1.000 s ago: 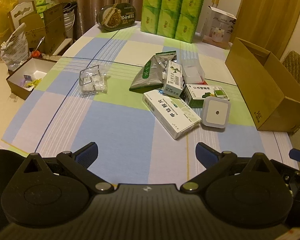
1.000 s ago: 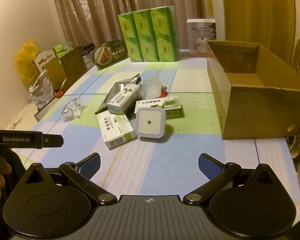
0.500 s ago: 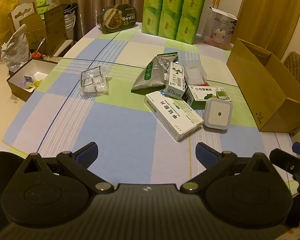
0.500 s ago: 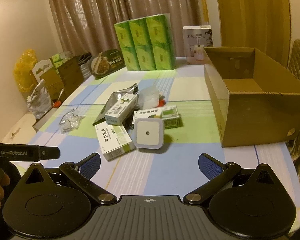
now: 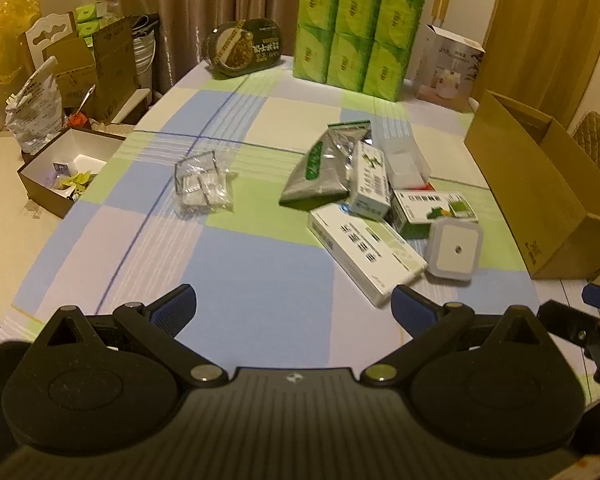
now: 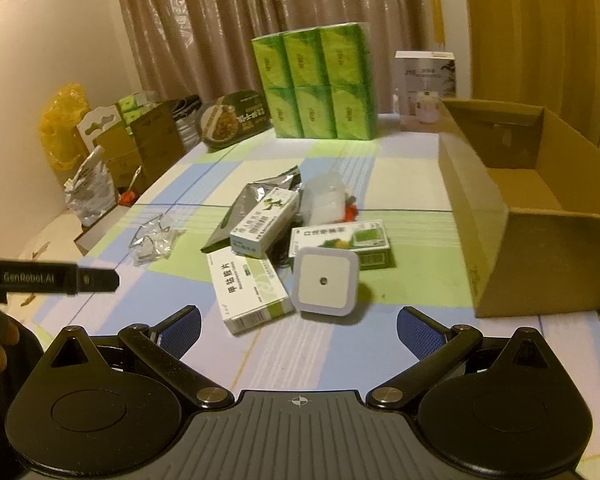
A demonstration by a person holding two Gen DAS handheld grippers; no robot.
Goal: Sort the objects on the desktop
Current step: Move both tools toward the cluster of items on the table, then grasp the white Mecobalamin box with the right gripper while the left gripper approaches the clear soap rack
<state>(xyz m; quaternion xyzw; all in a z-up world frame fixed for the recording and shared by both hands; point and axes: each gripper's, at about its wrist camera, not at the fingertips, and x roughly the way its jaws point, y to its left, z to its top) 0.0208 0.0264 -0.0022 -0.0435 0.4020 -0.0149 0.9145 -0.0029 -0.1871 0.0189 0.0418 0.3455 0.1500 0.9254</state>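
Your right gripper (image 6: 298, 326) has crept nearer; gaping empty, it faces the night light (image 6: 326, 280) just ahead.

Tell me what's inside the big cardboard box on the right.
Nothing shows inside the cardboard box: the right wrist view reveals bare inner walls and a strip of bare floor. The near wall hides the rest of the floor, so small items there cannot be ruled out.

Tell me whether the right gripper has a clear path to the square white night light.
Probably yes. The right gripper is open, and the night light lies straight ahead at the pile's near edge, with only bare tablecloth between them.
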